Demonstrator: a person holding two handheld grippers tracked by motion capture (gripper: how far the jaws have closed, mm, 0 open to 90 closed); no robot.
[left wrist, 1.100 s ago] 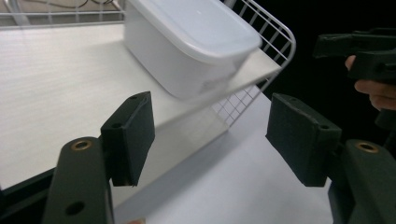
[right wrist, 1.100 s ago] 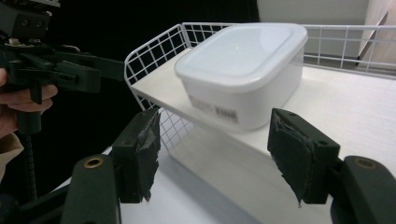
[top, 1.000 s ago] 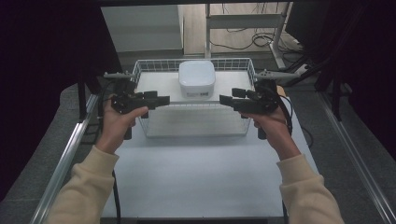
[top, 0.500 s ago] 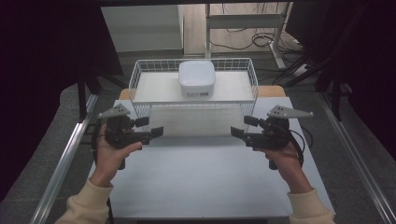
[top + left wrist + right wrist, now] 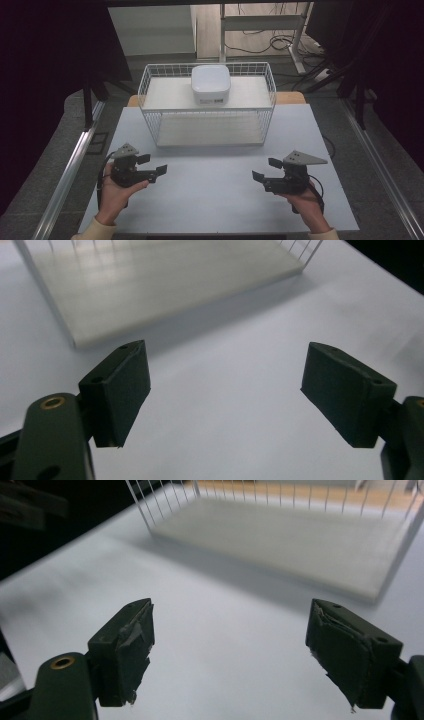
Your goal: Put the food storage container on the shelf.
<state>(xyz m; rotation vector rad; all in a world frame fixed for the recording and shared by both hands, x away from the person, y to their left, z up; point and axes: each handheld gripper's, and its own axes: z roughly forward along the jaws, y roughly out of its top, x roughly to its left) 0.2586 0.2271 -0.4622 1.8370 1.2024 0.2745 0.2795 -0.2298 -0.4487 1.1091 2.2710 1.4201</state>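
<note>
The white wire basket (image 5: 207, 105) sits at the upper centre of the high view, its long axis running left to right across the bench (image 5: 215, 200), with a white square box (image 5: 210, 85) resting on its top. Both grippers lie below it, roughly equally far. The left gripper (image 5: 152, 166), lower left, and the right gripper (image 5: 265, 169), lower right, are released; their jaws have just been opening, nothing between them.

White wire basket (image 5: 150, 107), white box (image 5: 210, 85), pale grey table (image 5: 210, 195).
</note>
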